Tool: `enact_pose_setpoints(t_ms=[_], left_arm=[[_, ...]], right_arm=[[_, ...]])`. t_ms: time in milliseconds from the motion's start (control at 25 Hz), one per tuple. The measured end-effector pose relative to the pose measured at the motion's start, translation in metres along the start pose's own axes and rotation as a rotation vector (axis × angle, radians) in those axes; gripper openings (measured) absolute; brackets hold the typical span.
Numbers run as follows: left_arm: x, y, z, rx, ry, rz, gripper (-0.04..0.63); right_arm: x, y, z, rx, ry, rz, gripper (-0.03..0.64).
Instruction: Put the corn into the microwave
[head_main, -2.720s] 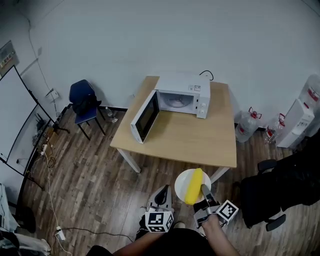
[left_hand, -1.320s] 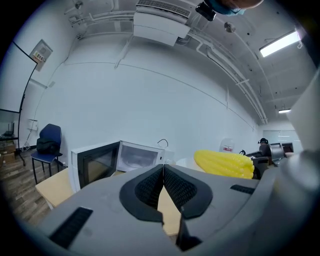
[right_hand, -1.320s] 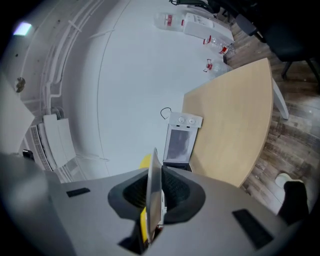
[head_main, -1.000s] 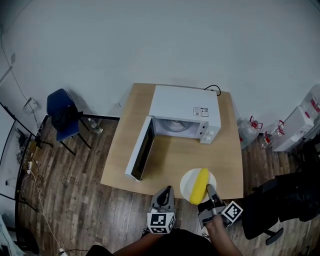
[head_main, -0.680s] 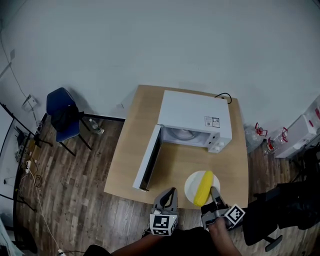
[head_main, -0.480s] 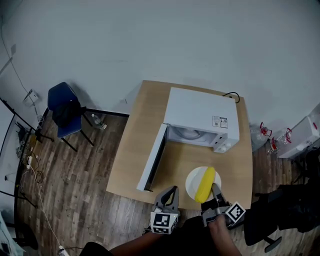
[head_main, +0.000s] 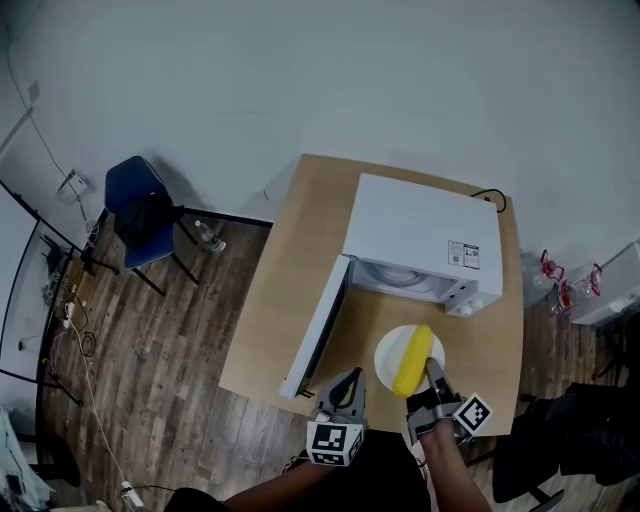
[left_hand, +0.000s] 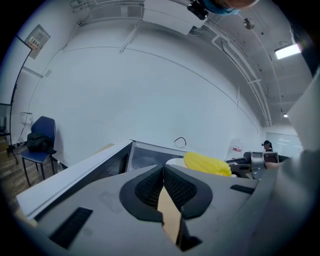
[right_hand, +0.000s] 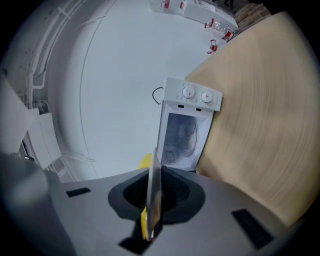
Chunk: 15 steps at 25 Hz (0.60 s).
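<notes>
Found on a rectangular table (head_main: 300, 250) of pale, matt wood-grain laminate: a white box-shaped microwave (head_main: 420, 230), smooth and flat on top, with its slab-like dark-windowed door (head_main: 318, 335) swung wide open to the left. Seen within the cavity from the right gripper view: a round turntable tray (right_hand: 186, 136). On the control strip beside the cavity: two round knobs (right_hand: 197, 94).

State of the right gripper (head_main: 432, 372): clenched on the thin rim of a round, smooth white plate (head_main: 388, 350), the rim seen edge-on as a narrow blade between the ribbed black pads (right_hand: 175, 192). Plate held over the near right part of the table, just in front of the open cavity and outside it.

Lying on the plate: a yellow cob of corn (head_main: 411, 360), elongated, blunt-ended and bumpy with kernels (rows plain in the left gripper view). Not in the microwave.

State of the left gripper (head_main: 348, 378): closed tight, the tips of its cross-hatched black pads (left_hand: 147, 190) meeting, nothing gripped. Placed at the near edge of the table, close to the free corner of the door, apart from plate and corn.

Beyond the table: dark plank flooring (head_main: 170, 380) and a blue padded chair (head_main: 140, 205) by a plain pale wall (head_main: 320, 70).
</notes>
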<state>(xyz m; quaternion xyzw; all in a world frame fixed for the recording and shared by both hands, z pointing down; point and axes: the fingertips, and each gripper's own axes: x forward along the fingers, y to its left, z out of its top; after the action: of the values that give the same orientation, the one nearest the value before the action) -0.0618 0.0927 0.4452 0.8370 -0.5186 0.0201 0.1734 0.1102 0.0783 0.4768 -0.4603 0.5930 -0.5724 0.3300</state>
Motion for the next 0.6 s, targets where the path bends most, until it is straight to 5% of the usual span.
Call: enact_pose_setpoints(t_ms=[600], left_arm=[[0.089,0.021,-0.001,0.063,0.064,0.038,0.014]], right_arm=[[0.098,-0.042,0.038,0.026,0.051,-0.015,0.092]])
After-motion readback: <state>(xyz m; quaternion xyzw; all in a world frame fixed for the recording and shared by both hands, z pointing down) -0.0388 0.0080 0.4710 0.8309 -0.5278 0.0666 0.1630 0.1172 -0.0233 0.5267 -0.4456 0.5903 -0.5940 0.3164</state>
